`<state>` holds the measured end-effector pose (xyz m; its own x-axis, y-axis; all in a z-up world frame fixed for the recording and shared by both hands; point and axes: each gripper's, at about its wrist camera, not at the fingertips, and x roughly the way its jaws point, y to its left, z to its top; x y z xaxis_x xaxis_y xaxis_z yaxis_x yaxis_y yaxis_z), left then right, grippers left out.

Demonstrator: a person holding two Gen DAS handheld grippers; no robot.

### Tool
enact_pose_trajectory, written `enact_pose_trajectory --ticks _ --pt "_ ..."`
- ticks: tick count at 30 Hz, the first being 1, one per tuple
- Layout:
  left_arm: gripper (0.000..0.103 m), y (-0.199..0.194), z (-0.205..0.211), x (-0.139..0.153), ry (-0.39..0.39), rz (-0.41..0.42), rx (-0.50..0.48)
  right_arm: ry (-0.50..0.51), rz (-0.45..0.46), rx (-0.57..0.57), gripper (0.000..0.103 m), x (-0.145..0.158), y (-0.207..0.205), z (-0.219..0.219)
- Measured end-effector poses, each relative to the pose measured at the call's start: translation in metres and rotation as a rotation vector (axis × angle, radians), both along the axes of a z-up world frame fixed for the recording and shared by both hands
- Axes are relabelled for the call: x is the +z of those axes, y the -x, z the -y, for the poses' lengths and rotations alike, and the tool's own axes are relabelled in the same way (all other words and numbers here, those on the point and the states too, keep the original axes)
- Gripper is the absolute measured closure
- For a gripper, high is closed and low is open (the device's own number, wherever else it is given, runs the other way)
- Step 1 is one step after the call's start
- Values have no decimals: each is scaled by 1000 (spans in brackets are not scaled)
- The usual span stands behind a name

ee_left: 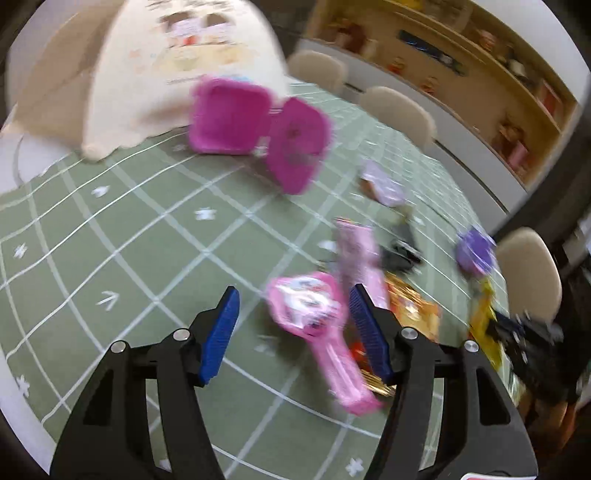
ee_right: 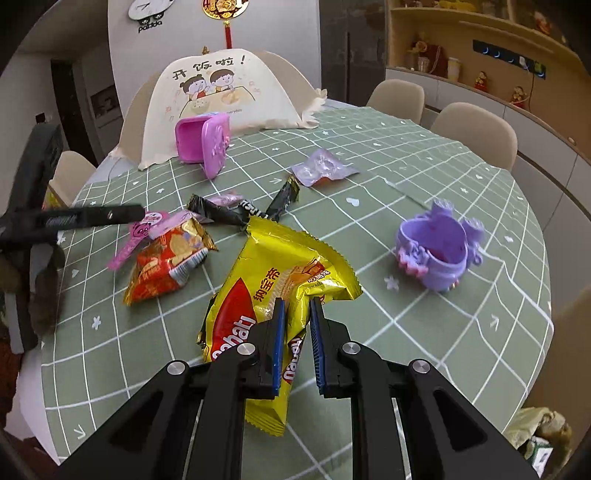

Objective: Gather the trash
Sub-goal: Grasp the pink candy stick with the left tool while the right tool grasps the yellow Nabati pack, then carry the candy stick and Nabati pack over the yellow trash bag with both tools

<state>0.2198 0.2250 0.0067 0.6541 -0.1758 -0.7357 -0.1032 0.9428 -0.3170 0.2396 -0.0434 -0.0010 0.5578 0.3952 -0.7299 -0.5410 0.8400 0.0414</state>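
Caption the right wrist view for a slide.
Right gripper, fingers pinching a yellow snack wrapper above the green checked tablecloth strewn with wrappers.

Wrappers [ee_right: 168, 264] crowd left; bare cloth [ee_right: 424, 325] right.

Snack bag [ee_right: 284, 280] on tablecloth [ee_right: 424, 177], second bag [ee_right: 166, 262] to its left, toy basket [ee_right: 436, 251] right, food cover [ee_right: 221, 107] behind.

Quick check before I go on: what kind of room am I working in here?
Most likely a home dining room: a large table under a green grid tablecloth, beige upholstered chairs around it, a folding food cover on it, and wall shelves of ornaments.
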Motion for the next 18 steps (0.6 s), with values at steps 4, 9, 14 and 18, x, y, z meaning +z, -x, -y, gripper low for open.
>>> enact_pose_trajectory --ticks 4,9,14,18 --pt "44 -7 16 -7 -91 -35 -16 -6 24 4 88 -1 11 1" --pt "46 -15 35 -8 -184 -44 -14 -18 28 6 89 -3 16 1" --pt "87 -10 39 -5 -184 -28 -29 -19 43 6 88 -1 20 3" --pt "90 2 37 10 -147 34 -5 -33 57 9 89 4 24 7"
